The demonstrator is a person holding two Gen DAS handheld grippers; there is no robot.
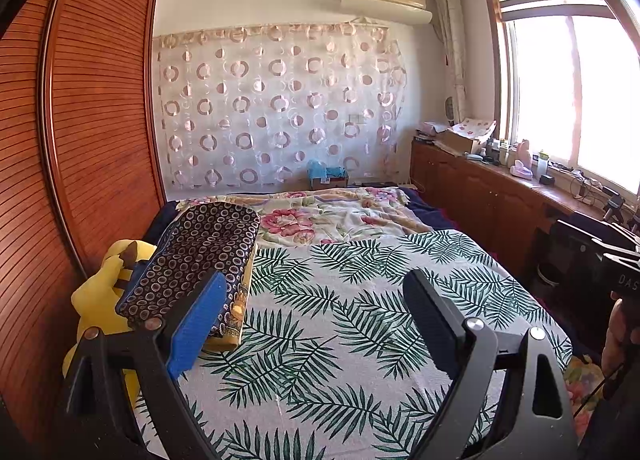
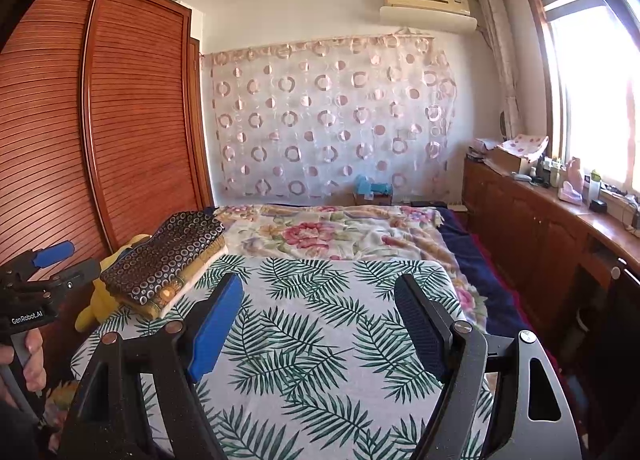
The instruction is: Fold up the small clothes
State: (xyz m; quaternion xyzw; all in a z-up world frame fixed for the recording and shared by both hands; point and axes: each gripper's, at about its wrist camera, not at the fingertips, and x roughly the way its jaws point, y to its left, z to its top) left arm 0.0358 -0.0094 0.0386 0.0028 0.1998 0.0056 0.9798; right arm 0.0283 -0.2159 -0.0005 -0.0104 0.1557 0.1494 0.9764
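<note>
Holding left gripper (image 1: 316, 324) and right gripper (image 2: 320, 324) above palm-leaf-print bedsheet (image 1: 352, 340), fingers wide, both empty. Folded dark circle-print cloth (image 1: 196, 256) sits on yellow folded fabric (image 2: 166, 302) at my left. I judge it light, soft, floppy; I pinch corner edges.

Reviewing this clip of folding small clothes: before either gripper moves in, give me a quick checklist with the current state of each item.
1. Left gripper open and holding nothing: ok.
2. Right gripper open and holding nothing: ok.
3. Both grippers above the leaf-print cloth, not touching it: ok.
4. An unfolded small garment lies ready to grab: not ok, none shows on the cloth.
5. Folded stack sits at the cloth's left edge, apart from both grippers: ok.
6. Stack stable beside the yellow plush toy: cannot tell.
</note>
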